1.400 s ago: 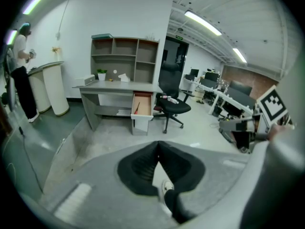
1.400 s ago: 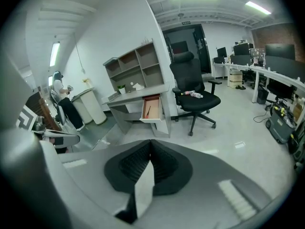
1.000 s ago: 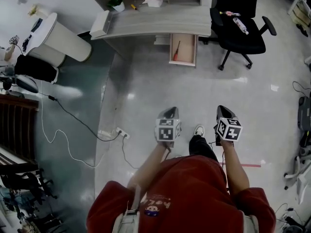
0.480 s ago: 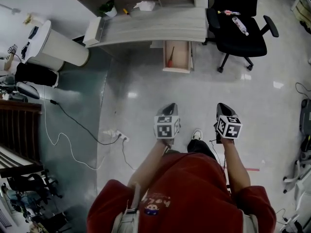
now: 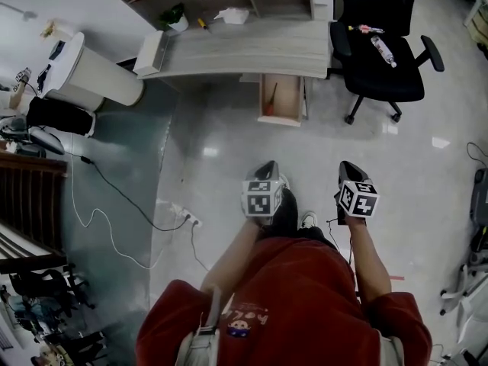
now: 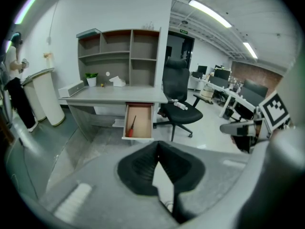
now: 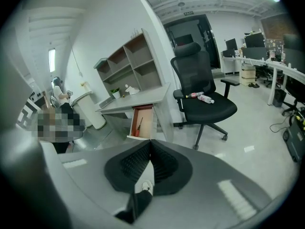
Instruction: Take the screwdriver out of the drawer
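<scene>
The red-handled screwdriver (image 5: 271, 99) lies in the open wooden drawer (image 5: 293, 97) under the grey desk (image 5: 236, 50). It also shows as a thin red line in the left gripper view (image 6: 131, 126) and the right gripper view (image 7: 139, 126). My left gripper (image 5: 267, 168) and right gripper (image 5: 348, 168) are held side by side over the floor, well short of the drawer. Both point toward the desk. Each has its jaws shut with nothing between them: left gripper (image 6: 158, 144), right gripper (image 7: 150, 142).
A black office chair (image 5: 381, 44) with a bottle (image 5: 383, 50) on its seat stands right of the drawer. A shelf unit (image 6: 119, 56) sits on the desk. A white round stand (image 5: 95, 71) is at the left. A power strip (image 5: 187, 216) and cable lie on the floor.
The person has walked toward the desk, so the drawer and desk sit a little nearer in the head view. Both grippers stay shut and keep their spacing.
</scene>
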The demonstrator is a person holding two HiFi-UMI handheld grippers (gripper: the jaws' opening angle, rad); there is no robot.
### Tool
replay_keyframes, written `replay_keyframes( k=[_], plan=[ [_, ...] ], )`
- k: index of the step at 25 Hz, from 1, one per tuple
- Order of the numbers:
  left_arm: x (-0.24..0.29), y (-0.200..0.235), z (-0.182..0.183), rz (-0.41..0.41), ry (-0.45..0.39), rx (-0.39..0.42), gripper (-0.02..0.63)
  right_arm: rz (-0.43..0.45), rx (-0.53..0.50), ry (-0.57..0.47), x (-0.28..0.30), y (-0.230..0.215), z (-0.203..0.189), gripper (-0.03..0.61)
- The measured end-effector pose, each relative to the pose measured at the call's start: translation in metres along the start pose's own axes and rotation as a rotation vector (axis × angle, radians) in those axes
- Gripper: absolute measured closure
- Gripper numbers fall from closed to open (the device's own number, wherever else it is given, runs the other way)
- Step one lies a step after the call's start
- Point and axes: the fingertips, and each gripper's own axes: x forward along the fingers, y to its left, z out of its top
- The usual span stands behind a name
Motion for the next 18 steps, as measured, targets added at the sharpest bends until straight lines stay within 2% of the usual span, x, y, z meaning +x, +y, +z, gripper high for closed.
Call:
replay_keyframes(
  k=[6, 18],
  plan=[
    [0.034, 0.024, 0.021, -0.026, -0.002, -0.006, 0.614, -0.02, -0.012, -0.004, 0.038, 0.005, 0.026, 0.577],
    [0.119, 0.114, 0.112, -0.089, -0.002, 0.001, 0.614, -0.069, -0.046, 0.022, 0.145, 0.038, 0.115, 0.577]
  ],
)
